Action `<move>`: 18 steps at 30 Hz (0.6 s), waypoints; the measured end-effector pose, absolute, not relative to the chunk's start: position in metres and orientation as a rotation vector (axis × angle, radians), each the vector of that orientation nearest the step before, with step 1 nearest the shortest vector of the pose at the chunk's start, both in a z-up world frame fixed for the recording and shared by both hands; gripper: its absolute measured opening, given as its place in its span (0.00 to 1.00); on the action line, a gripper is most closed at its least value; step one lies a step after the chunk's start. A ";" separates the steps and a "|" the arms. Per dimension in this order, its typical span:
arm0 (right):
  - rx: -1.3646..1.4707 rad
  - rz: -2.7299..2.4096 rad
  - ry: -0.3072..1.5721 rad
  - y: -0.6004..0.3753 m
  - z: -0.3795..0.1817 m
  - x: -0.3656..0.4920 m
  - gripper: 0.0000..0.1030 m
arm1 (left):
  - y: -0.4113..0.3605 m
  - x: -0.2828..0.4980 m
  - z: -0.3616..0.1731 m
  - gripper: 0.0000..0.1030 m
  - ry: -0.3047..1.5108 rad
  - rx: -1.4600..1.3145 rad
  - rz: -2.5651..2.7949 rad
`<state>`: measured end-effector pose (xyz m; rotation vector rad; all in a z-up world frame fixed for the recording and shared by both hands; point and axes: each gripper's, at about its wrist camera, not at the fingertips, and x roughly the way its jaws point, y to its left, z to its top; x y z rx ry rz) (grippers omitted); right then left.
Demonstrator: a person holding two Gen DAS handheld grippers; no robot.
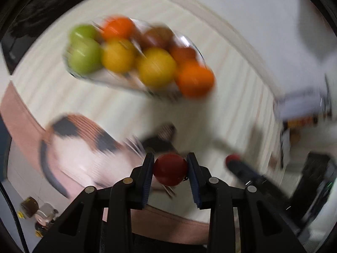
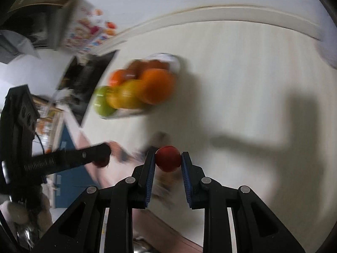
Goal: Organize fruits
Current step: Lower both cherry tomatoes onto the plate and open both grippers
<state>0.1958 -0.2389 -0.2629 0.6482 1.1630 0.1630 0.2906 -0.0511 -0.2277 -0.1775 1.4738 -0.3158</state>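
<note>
Left gripper [image 1: 170,164] clamps a red fruit [image 1: 170,169]; right gripper [image 2: 168,160] clamps its own red apple [image 2: 168,161]. Only the left view shows the blurred bowl [image 1: 189,42] fully, packed with fruit on the pale bench [image 1: 231,97].

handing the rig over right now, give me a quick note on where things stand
Left hand-held gripper: shut on a red fruit, held above the table.
Right hand-held gripper: shut on another red fruit.
Glass dish on the pale table already holds green, yellow, orange and reddish fruits, packed close.
Left to do: probably place both red fruits with the reddish ones. Views are blurred, so check free spots first.
</note>
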 end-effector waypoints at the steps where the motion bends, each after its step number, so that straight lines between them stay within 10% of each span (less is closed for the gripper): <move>1: 0.665 0.197 1.151 -0.225 -0.265 0.208 0.26 | -0.039 0.301 -0.224 0.28 1.462 -0.198 -0.300; 18: 0.562 0.242 1.121 -0.133 -0.322 0.297 0.26 | 0.023 0.387 -0.269 0.28 1.529 -0.419 -0.197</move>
